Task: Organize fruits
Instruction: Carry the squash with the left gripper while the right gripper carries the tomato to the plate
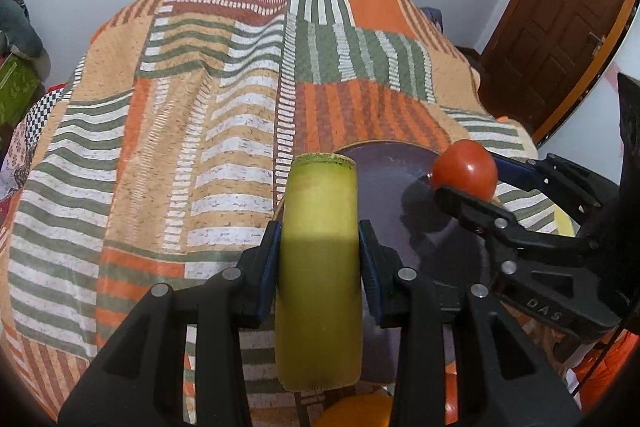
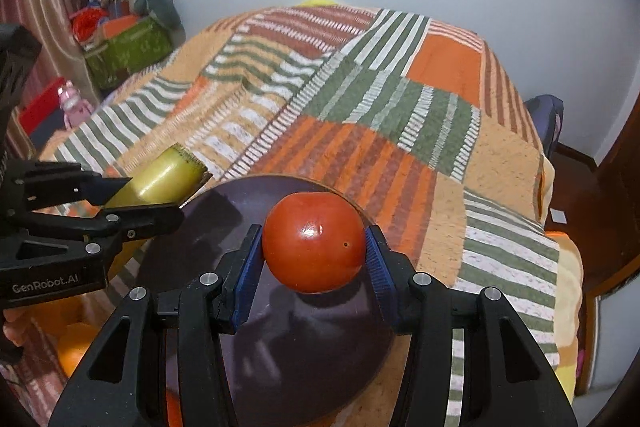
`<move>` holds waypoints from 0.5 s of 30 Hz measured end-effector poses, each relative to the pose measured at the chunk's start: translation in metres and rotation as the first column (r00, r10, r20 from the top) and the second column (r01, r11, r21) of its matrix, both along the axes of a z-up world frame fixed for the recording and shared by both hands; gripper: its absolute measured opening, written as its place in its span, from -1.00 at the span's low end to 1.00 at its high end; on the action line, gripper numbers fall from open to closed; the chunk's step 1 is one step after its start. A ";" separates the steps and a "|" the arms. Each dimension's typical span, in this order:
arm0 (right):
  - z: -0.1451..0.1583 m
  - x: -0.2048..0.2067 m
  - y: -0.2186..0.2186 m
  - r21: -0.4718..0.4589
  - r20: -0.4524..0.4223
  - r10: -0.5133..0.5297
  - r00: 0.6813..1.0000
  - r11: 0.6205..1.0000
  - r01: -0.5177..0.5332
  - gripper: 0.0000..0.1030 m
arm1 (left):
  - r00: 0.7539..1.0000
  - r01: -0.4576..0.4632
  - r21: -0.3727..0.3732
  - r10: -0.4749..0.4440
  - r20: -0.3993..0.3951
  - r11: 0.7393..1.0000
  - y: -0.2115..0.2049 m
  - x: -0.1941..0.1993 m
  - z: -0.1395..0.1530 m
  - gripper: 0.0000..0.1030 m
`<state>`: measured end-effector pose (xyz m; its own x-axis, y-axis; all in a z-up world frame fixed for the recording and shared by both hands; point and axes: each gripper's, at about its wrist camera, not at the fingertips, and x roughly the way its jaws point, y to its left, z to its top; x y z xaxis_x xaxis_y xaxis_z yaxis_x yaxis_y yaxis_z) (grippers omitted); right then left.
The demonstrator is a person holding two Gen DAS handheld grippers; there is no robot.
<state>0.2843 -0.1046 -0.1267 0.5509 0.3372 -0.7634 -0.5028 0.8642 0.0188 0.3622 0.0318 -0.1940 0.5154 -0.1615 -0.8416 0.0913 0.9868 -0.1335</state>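
The left gripper carries the lettering "GenRobot.AI" on its body, legible in the right wrist view. The right gripper shows embossed letters in the left wrist view that appear to read "DAS".

The left gripper is closed on a yellow-green cut cylinder, a fruit or vegetable piece. The blue pads press its two sides, and its cut end projects forward past the fingertips.

The right gripper is closed on a red tomato. The tomato sits between the blue pads, clamped at its widest part and held above a dark round plate.

The plate rests on a striped patchwork blanket. An orange fruit lies low beside the plate.
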 end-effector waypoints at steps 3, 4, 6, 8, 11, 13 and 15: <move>-0.006 0.002 0.005 -0.020 -0.012 0.017 1.000 1.000 -0.018 -0.08 | 1.000 0.008 -0.004 -0.008 -0.026 1.000 -0.001 0.007 -0.008 -0.28; -0.009 0.004 0.005 -0.022 -0.015 0.022 1.000 0.999 -0.022 -0.08 | 0.999 0.009 -0.007 -0.009 -0.036 1.000 -0.001 0.009 -0.010 -0.28; -0.012 0.005 0.009 -0.035 -0.021 0.032 0.999 0.999 -0.033 -0.08 | 0.998 0.013 -0.008 -0.014 -0.060 1.000 -0.002 0.013 -0.016 -0.28; -0.015 0.007 0.011 -0.043 -0.029 0.041 0.999 0.998 -0.043 -0.08 | 0.997 0.015 -0.006 -0.015 -0.074 1.000 -0.003 0.016 -0.020 -0.28; -0.019 0.008 0.015 -0.048 -0.039 0.055 0.998 0.997 -0.057 -0.08 | 0.996 0.014 -0.002 -0.014 -0.089 1.000 -0.003 0.018 -0.025 -0.28; -0.021 0.010 0.016 -0.053 -0.042 0.058 0.997 0.997 -0.060 -0.08 | 0.995 0.012 -0.003 -0.012 -0.097 1.000 -0.003 0.019 -0.027 -0.28; -0.024 0.012 0.017 -0.051 -0.048 0.051 0.998 0.997 -0.054 -0.08 | 0.994 0.008 -0.005 -0.008 -0.106 1.000 -0.002 0.020 -0.030 -0.28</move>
<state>0.2958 -0.0881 -0.1512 0.4969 0.3239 -0.8051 -0.5470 0.8371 -0.0008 0.3827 0.0297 -0.2242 0.4219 -0.1696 -0.8906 0.0843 0.9854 -0.1477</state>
